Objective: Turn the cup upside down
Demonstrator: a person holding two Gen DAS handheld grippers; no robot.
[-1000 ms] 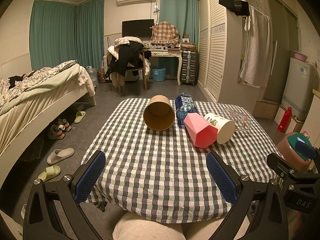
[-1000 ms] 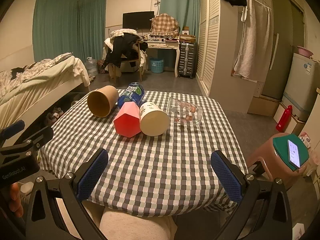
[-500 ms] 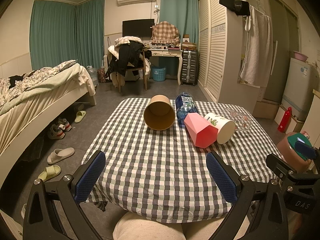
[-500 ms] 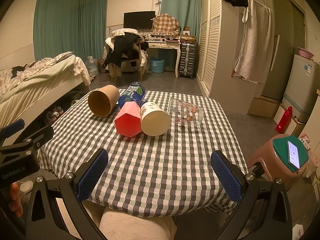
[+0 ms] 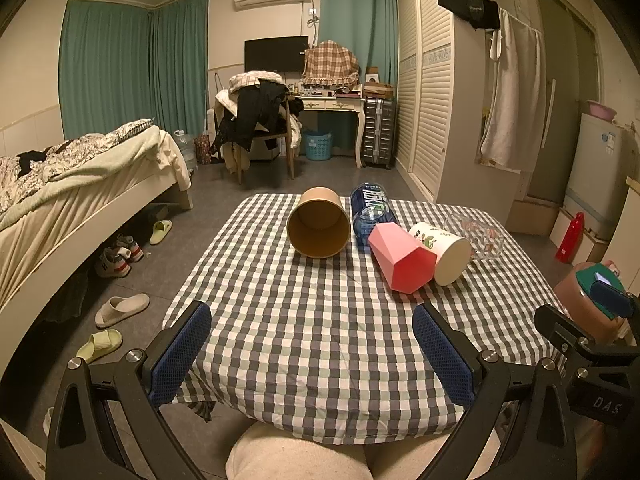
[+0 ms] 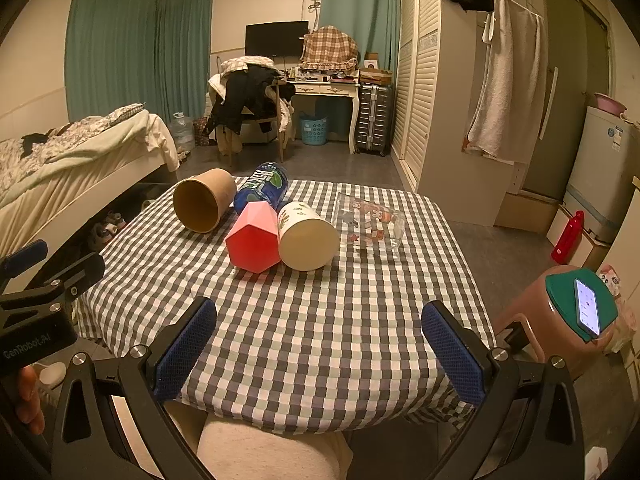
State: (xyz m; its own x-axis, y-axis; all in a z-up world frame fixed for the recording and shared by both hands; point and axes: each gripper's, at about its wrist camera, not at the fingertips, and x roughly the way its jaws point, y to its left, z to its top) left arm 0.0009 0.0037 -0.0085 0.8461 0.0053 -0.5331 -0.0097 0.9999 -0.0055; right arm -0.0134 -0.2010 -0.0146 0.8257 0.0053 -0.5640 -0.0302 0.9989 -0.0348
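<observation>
Several cups lie on their sides at the far half of the checked table (image 5: 320, 340): a brown paper cup (image 5: 319, 222) (image 6: 204, 205), a blue cup (image 5: 370, 212) (image 6: 262, 186), a pink faceted cup (image 5: 400, 258) (image 6: 253, 238), a white printed cup (image 5: 442, 250) (image 6: 306, 236) and a clear glass cup (image 5: 476, 236) (image 6: 370, 222). My left gripper (image 5: 312, 354) is open and empty over the near table edge. My right gripper (image 6: 320, 350) is open and empty, also at the near edge, well short of the cups.
A bed (image 5: 60, 184) and slippers (image 5: 120, 310) are at the left. A pink stool with a green top and a phone (image 6: 576, 312) stands at the right. A chair with clothes (image 5: 256, 120), a desk and wardrobes are behind the table.
Both views shift very slightly; the cups have not moved and both grippers stay open.
</observation>
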